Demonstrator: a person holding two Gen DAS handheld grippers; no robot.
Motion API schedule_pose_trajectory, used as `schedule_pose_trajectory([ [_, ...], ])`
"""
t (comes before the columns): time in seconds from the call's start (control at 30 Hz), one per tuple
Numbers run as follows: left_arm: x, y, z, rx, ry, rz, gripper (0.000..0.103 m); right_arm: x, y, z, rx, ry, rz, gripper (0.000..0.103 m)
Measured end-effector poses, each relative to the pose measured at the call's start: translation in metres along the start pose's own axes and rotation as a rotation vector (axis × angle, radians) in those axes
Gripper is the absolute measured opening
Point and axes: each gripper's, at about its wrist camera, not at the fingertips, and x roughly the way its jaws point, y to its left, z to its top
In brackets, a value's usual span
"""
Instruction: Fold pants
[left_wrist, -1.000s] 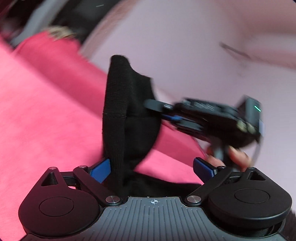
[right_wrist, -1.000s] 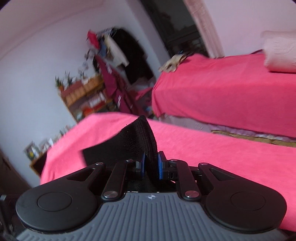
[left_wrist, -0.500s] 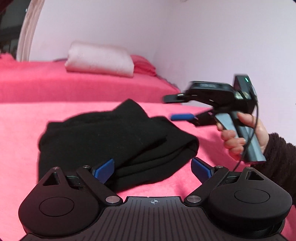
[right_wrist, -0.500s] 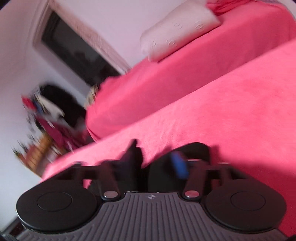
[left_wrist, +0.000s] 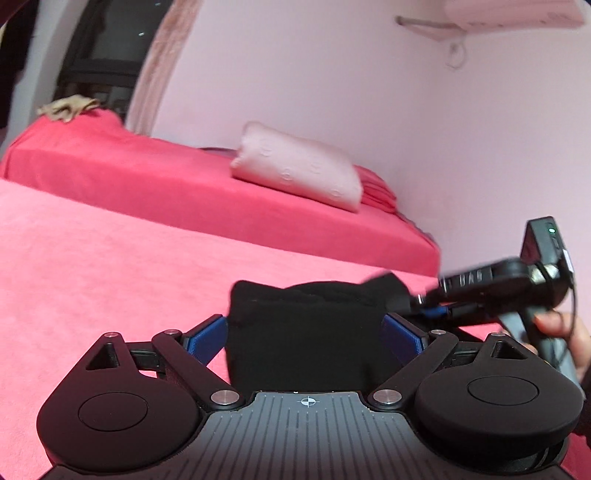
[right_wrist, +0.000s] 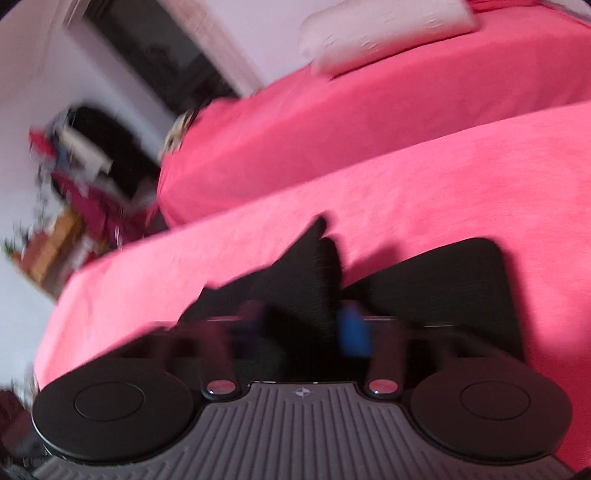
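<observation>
Since half a second ago the black pants (left_wrist: 303, 332) have drawn closer to the left hand-held gripper (left_wrist: 304, 334) and now fill the gap between its blue pads (left_wrist: 207, 338), while the right hand-held gripper (left_wrist: 424, 301) has dropped to the bundle's far right corner.

Nearest, the left jaws stand wide; the fabric lies between them but the pads do not visibly press it. The pants sit folded on the near bed (left_wrist: 92, 266), directly ahead of the left hand-held gripper, long axis running left to right across its view. The left one is nearer the bulk; the right one comes in from the side, its jaws closing with a raised flap of cloth between them, though blur in its own view hides whether they pinch yet.

Count: 1 pants bundle, 2 hand-held grippers, 2 pink-covered beds, 1 pale pillow (left_wrist: 299, 171) on the far bed (left_wrist: 147, 177).
</observation>
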Motion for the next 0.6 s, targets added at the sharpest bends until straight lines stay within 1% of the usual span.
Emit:
schedule_pose_trajectory([
  [0.07, -0.006, 0.006, 0.003, -0.027, -0.001, 0.001, 0.103, 0.001, 0.021, -0.004, -0.083, 0.001, -0.060, 0.015],
  [0.1, -0.006, 0.008, 0.003, -0.038, -0.002, 0.002, 0.103, -0.004, 0.033, -0.005, -0.139, -0.026, -0.079, 0.014],
  [0.13, -0.008, 0.010, 0.004, -0.045, -0.006, 0.002, 0.103, -0.014, 0.041, -0.003, -0.160, -0.066, -0.058, 0.014],
  [0.23, -0.013, 0.011, 0.001, -0.050, -0.011, -0.001, 0.103, -0.068, 0.043, 0.007, -0.107, -0.223, 0.155, 0.012],
  [0.27, -0.012, 0.012, 0.000, -0.049, -0.009, -0.001, 0.103, -0.083, 0.040, 0.006, -0.104, -0.277, 0.172, 0.012],
  [0.3, -0.011, 0.012, 0.000, -0.047, -0.006, -0.001, 0.103, -0.092, 0.034, 0.002, -0.117, -0.310, 0.125, 0.012],
  [0.33, -0.011, 0.011, 0.000, -0.044, -0.002, -0.001, 0.103, -0.092, 0.027, -0.001, -0.134, -0.291, 0.020, 0.012],
  [0.37, -0.009, 0.010, 0.000, -0.042, 0.002, -0.001, 0.103, -0.085, 0.018, -0.005, -0.146, -0.238, -0.113, 0.011],
  [0.4, -0.007, 0.010, 0.000, -0.038, 0.007, -0.002, 0.103, -0.075, 0.005, -0.011, -0.138, -0.161, -0.255, 0.009],
  [0.43, -0.005, 0.009, -0.001, -0.032, 0.012, -0.001, 0.103, -0.068, -0.006, -0.017, -0.121, -0.113, -0.335, 0.009],
  [0.47, -0.004, 0.007, -0.001, -0.026, 0.015, 0.003, 0.103, -0.067, -0.014, -0.023, -0.099, -0.110, -0.329, 0.009],
  [0.53, -0.002, 0.006, -0.002, -0.012, 0.021, 0.013, 0.103, -0.078, -0.020, -0.028, -0.054, -0.156, -0.258, 0.007],
  [0.6, 0.001, 0.006, 0.000, -0.013, 0.036, 0.029, 0.103, -0.086, -0.014, -0.028, -0.072, -0.194, -0.239, 0.007],
])
